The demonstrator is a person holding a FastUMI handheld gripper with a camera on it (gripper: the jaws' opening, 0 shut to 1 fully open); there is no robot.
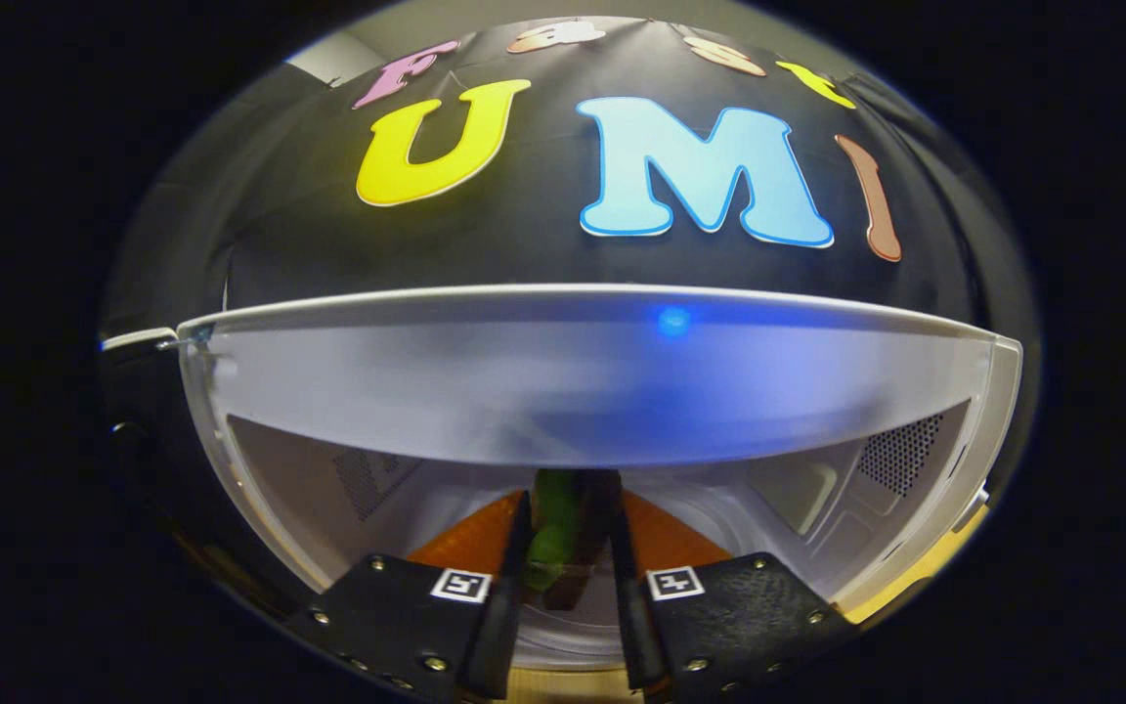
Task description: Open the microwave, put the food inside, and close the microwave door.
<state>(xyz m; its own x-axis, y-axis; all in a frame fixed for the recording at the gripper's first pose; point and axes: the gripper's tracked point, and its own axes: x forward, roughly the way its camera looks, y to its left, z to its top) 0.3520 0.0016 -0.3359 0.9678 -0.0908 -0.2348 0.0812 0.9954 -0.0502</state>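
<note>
The white microwave (pixel 583 323) stands right in front of me, its door (pixel 148 440) swung open to the left. Its pale cavity (pixel 758 508) has perforated vents on the side walls. My gripper (pixel 569 518) reaches into the cavity's mouth. Its fingers are drawn close together on a green piece of food (pixel 555 536) with a dark part beside it. An orange piece (pixel 470 536) of the same load spreads out behind both fingers, low over the cavity floor. The fingers hide how the orange and green parts join.
The microwave's top front edge runs across just above the fingers. A yellowish table surface (pixel 900 587) lies under the microwave at the right. The booth's black cloth wall rises behind the oven.
</note>
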